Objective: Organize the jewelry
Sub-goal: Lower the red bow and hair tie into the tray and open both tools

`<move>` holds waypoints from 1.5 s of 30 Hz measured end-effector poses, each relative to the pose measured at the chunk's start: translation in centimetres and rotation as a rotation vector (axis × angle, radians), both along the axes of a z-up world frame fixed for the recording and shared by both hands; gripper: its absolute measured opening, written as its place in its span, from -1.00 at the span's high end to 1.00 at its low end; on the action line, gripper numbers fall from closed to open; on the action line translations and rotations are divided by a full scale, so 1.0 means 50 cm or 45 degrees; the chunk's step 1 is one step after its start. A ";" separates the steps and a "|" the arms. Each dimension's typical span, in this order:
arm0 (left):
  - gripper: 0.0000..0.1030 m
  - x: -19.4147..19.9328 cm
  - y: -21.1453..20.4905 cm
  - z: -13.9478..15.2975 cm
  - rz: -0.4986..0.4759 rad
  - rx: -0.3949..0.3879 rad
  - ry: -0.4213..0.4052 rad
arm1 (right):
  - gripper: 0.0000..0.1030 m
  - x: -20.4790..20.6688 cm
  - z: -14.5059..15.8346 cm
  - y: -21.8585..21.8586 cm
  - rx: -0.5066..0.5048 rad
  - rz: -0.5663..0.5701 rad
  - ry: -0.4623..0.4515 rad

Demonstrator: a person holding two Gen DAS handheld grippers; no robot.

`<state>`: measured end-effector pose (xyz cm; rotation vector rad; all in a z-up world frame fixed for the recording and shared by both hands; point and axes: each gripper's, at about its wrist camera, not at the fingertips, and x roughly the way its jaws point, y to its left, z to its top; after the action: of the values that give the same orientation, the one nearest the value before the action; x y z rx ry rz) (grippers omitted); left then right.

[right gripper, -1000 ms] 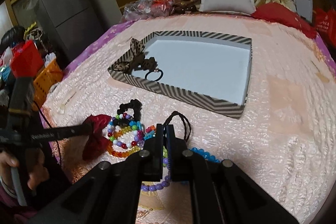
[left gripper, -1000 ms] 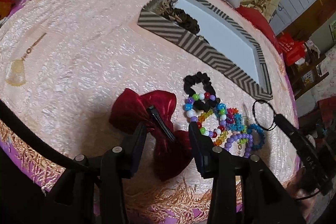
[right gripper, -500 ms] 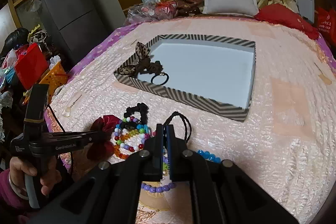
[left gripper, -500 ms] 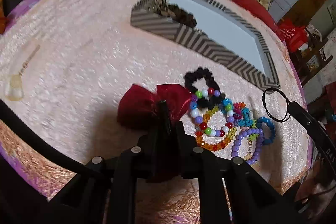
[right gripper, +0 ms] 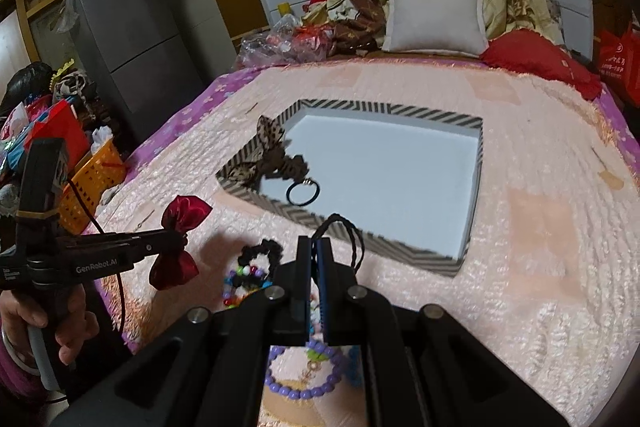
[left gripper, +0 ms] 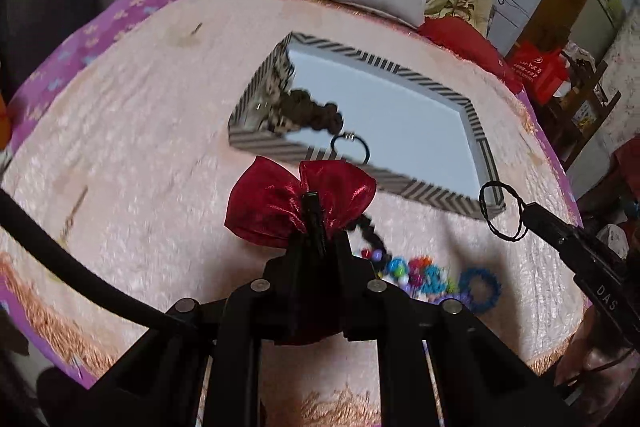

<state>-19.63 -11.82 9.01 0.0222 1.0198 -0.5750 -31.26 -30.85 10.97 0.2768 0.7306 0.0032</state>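
Left wrist view motion-blurred; bead bracelets [left gripper: 420,275] partly hidden behind left gripper [left gripper: 314,211], colours smeared, count not readable; in right wrist view the beads [right gripper: 248,277] were cut off by the right gripper [right gripper: 314,247] body; purple bead bracelet [right gripper: 304,373] only seen through frame gaps.

Left gripper held off the bedspread [left gripper: 120,147], tilted down twd striped tray [left gripper: 478,135]; jaws together, clamped on centre of red bow [left gripper: 280,203], both lobes fanning out past the tips; from right wrist view bow [right gripper: 180,243] hung clear of the cloth, a hand [right gripper: 60,323] round the grip at lower left.

Right gripper jaws pressed together on black braided hair tie [right gripper: 344,239], loop standing up beyond the tips; same loop [left gripper: 500,211] seen dangling at gripper tip near tray corner.

Tray held leopard-print bow [right gripper: 268,151] in near-left corner, black hair tie w/ metal clasp [right gripper: 303,191] beside it; black scrunchie [right gripper: 260,253] on the bedspread by the beads.

Writing: "GenRobot.AI" on left gripper body; "DAS" on right gripper body, rest cut off; red bag [left gripper: 536,71] print too small to read.
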 end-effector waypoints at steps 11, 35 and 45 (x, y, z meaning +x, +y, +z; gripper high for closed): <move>0.94 0.068 -0.079 0.026 -0.042 0.010 -0.057 | 0.94 0.062 0.018 -0.029 -0.045 -0.040 -0.003; 0.94 0.350 -0.259 -0.076 -0.061 -0.010 0.189 | 0.94 0.283 -0.145 -0.025 0.098 0.051 0.265; 0.91 0.379 -0.258 -0.107 0.010 0.093 0.163 | 0.92 0.308 -0.186 -0.032 0.231 0.040 0.324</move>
<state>-0.66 -24.72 3.64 0.0464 1.1644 -0.5367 -15.86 -32.43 1.69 0.4442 0.9896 0.0650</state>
